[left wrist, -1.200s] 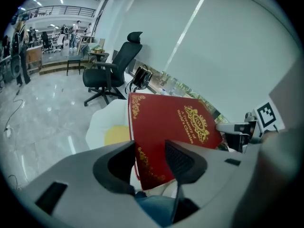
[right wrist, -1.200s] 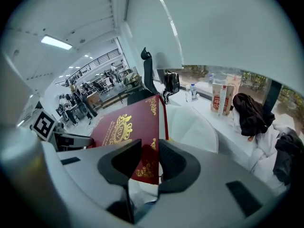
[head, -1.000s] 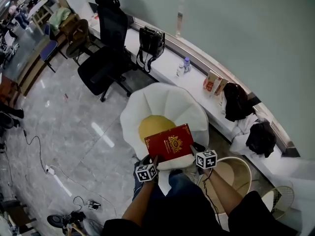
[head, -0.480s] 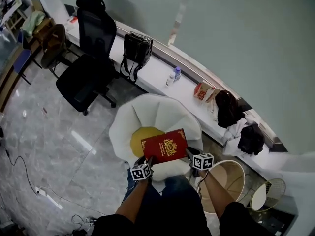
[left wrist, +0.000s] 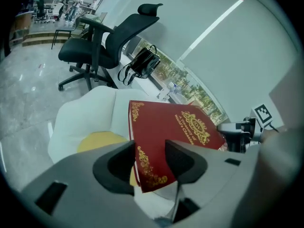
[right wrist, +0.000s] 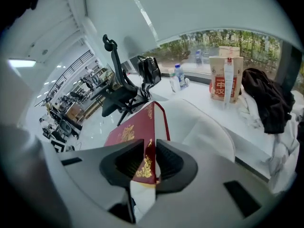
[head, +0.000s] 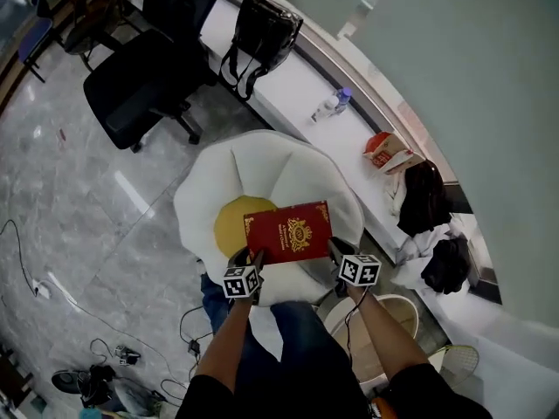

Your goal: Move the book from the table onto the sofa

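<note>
Head view — book in both jaws — above sofa

Pretty clearly an open-plan office. A black swivel office chair is parked on a polished grey stone floor. A black bag and a water bottle are left on a long white window ledge. Rows of desks are seen further back, and a white petal-shaped sofa is set out as lounge seating.
</note>
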